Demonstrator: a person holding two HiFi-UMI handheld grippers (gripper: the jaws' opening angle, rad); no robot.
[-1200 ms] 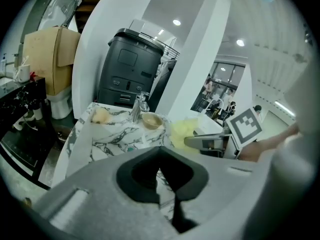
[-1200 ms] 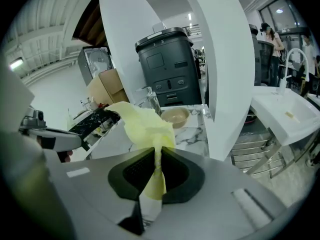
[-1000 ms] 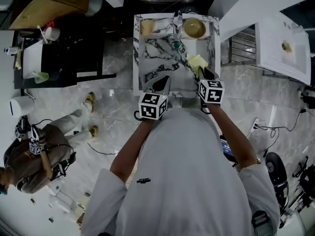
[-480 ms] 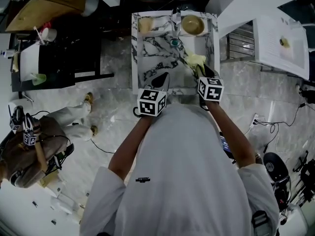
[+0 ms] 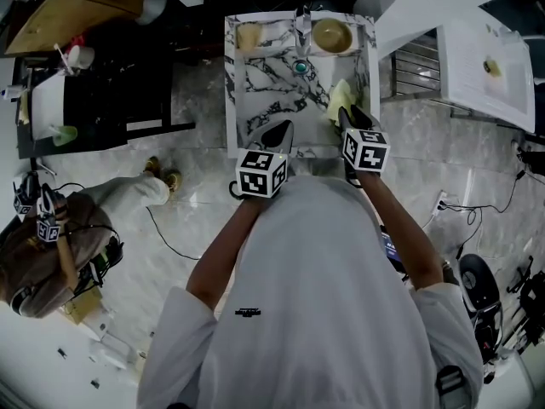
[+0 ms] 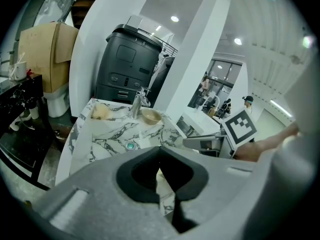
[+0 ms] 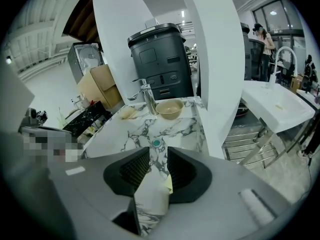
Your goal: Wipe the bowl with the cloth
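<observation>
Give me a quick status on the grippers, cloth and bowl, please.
Left gripper shut, empty. Right gripper just opened, cloth loose between its fingers. Bowl at far corner by faucet, untouched. Nothing in the way.

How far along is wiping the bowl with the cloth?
Done: nothing evident; the bowl sits beside the faucet, apart from the cloth. In hand: nothing; the jaws of the right gripper have just been opening, the cloth's edge between them unpinched, and the left gripper is shut and empty. Left: grip the cloth and wipe the bowl.
</observation>
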